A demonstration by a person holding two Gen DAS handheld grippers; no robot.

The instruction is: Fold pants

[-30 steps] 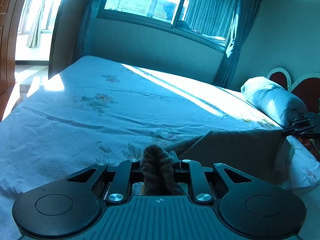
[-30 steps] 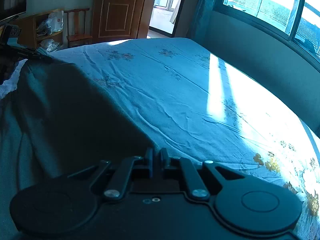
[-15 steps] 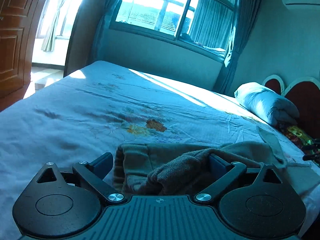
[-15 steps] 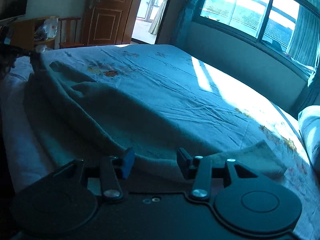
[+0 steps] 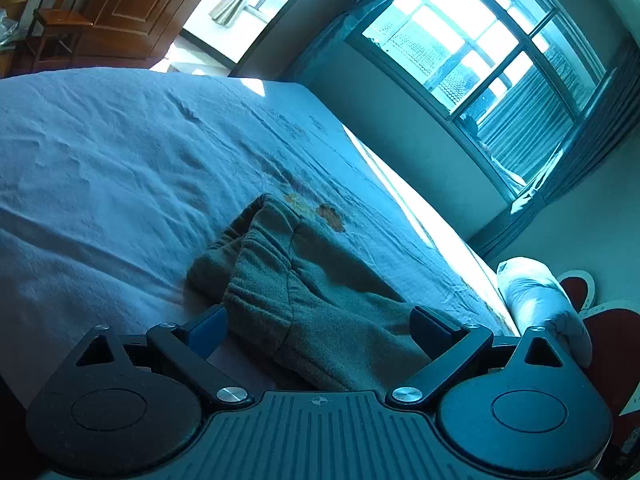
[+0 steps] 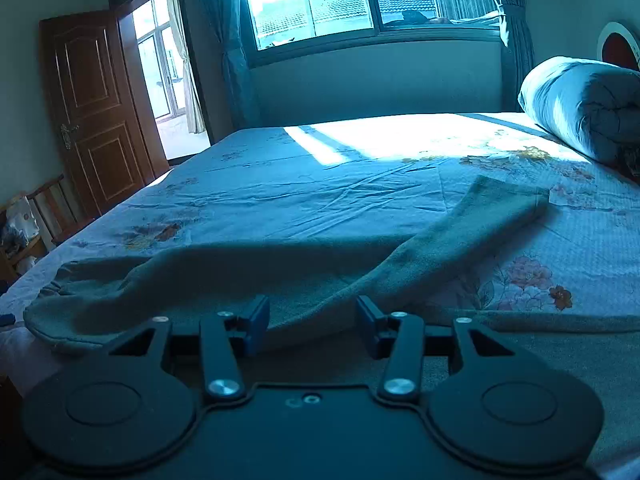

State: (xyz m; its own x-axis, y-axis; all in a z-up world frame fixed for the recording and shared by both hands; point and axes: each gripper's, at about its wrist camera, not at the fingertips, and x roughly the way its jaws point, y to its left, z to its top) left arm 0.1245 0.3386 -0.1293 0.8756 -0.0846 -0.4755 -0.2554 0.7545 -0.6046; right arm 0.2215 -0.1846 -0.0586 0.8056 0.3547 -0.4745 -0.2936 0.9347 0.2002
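Grey-green fleece pants [image 5: 280,248] lie flat on the blue flowered bed sheet [image 5: 100,160]. In the left wrist view their elastic waistband end lies just ahead of my left gripper [image 5: 318,320], whose jaws stand wide open with the cloth loose between them. In the right wrist view the pants [image 6: 440,248] stretch across the bed, one leg reaching toward the far right. My right gripper [image 6: 312,318] is open about halfway, low over the cloth, and its pads are not pressing on it.
A rolled blue quilt [image 6: 580,104] lies at the head of the bed by the red headboard [image 5: 612,340]. A wooden door [image 6: 96,112] and a chair [image 5: 56,36] stand beyond the bed's foot. A window wall runs along the far side.
Both grippers were shut on the raised pants; both have let go and opened. The pants now lie spread on the bed. Both views have rolled and sunk toward the sheet.
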